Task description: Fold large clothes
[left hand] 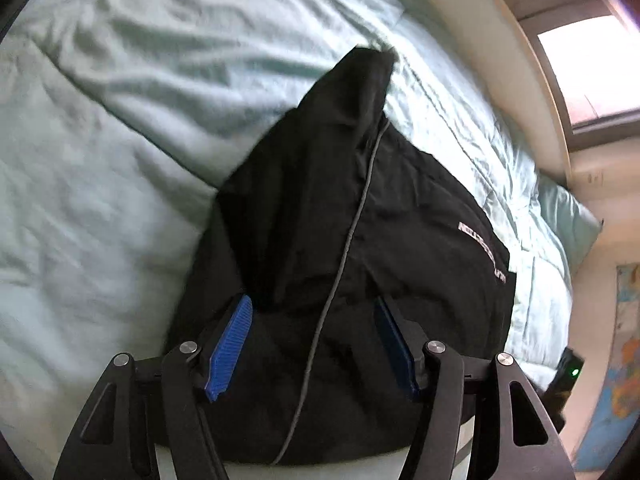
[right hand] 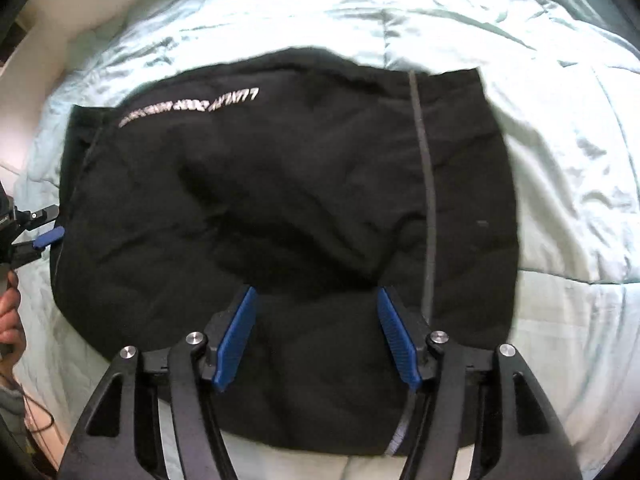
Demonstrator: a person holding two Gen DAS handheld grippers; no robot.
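A pale green quilt [right hand: 540, 160] covers the bed, with a window [left hand: 580, 60] beyond the left gripper [left hand: 314, 304]. Both it and the right gripper [right hand: 316, 294] gape, grasping nothing, the folded black jacket [right hand: 280, 200] spread beneath and ahead of their jaws.

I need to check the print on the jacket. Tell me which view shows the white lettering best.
The right wrist view: the white lettering runs as one full line across the black jacket, though upside down and blurred. The left wrist view shows it only near the jacket's right edge, foreshortened and too smeared to read.
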